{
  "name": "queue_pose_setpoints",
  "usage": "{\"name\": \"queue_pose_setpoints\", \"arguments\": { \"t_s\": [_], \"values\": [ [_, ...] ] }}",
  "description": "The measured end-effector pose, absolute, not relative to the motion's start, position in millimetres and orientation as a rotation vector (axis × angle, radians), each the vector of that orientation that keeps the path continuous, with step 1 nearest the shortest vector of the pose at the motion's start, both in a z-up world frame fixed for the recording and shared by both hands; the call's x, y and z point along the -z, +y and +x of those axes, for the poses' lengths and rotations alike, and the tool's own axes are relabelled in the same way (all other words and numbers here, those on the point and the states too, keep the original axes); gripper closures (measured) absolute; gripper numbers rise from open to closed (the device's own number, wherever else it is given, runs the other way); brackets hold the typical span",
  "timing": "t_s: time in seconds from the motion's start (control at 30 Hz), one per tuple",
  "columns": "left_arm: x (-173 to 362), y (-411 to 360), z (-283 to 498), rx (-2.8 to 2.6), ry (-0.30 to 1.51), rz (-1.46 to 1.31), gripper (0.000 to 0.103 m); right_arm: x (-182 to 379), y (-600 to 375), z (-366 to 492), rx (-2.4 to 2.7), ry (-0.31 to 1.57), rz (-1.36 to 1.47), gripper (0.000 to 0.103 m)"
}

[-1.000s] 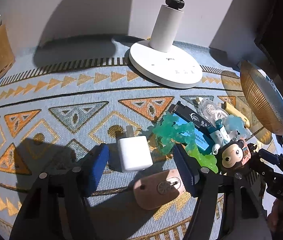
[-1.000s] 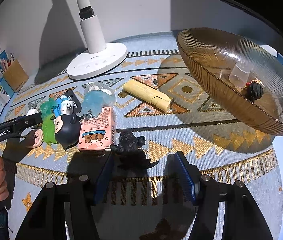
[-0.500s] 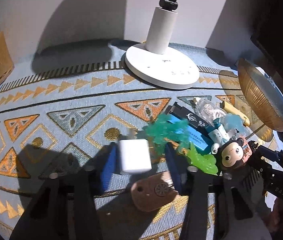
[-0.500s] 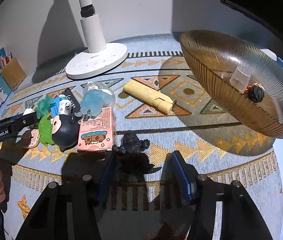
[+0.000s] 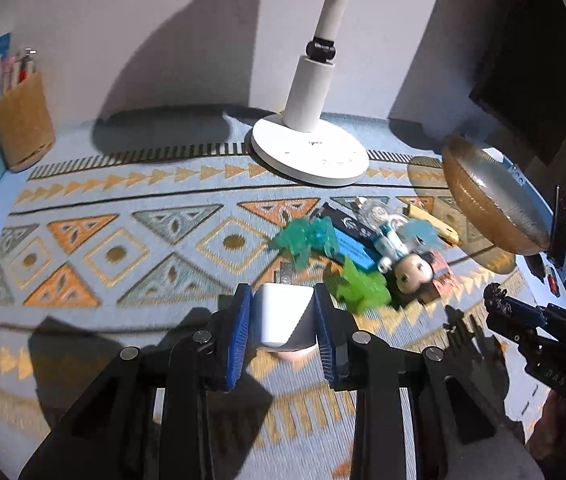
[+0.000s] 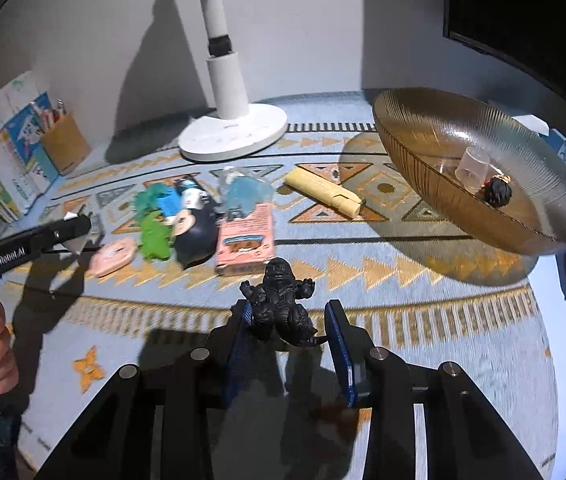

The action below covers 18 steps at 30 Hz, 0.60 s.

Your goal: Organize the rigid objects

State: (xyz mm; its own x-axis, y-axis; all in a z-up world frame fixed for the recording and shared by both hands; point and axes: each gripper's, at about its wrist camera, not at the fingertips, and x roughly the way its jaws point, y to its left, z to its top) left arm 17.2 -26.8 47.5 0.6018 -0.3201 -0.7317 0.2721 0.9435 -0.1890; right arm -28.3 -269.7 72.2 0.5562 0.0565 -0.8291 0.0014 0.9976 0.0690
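Observation:
My left gripper [image 5: 281, 326] is shut on a white charger cube [image 5: 281, 320] and holds it above the patterned mat; it also shows in the right wrist view [image 6: 77, 228]. My right gripper [image 6: 289, 334] is shut on a black dinosaur figurine [image 6: 283, 304], lifted off the mat; it also shows in the left wrist view [image 5: 497, 306]. A ribbed amber glass bowl [image 6: 423, 128] stands to the right, holding a small clear cup [image 6: 473, 164] and a dark round ball [image 6: 497, 192].
A pile lies mid-mat: green toys [image 6: 155, 236], a monkey figure [image 6: 195, 232], a pink carton [image 6: 245, 240], a yellow tube [image 6: 325, 192], a pink oval case [image 6: 113, 258]. A white lamp base [image 6: 233, 136] stands behind. A pen holder [image 5: 21, 128] stands far left.
My left gripper closed on the white charger cube and lifted it. My right gripper closed on the black dinosaur and raised it off the mat.

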Motion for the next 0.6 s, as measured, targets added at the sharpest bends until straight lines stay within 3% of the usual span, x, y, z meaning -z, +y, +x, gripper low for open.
{"name": "queue_pose_setpoints", "arguments": {
  "t_s": [0.23, 0.6],
  "values": [
    [-48.7, -32.3, -28.3, 0.357, 0.860, -0.099, 0.076, -85.1, -239.8, -48.8, -0.121, 0.956, 0.075, 0.066],
    [-17.1, -56.3, -66.0, 0.375, 0.934, -0.091, 0.076, -57.0, -231.0, -65.5, -0.171, 1.040, 0.124, 0.066]
  ]
}}
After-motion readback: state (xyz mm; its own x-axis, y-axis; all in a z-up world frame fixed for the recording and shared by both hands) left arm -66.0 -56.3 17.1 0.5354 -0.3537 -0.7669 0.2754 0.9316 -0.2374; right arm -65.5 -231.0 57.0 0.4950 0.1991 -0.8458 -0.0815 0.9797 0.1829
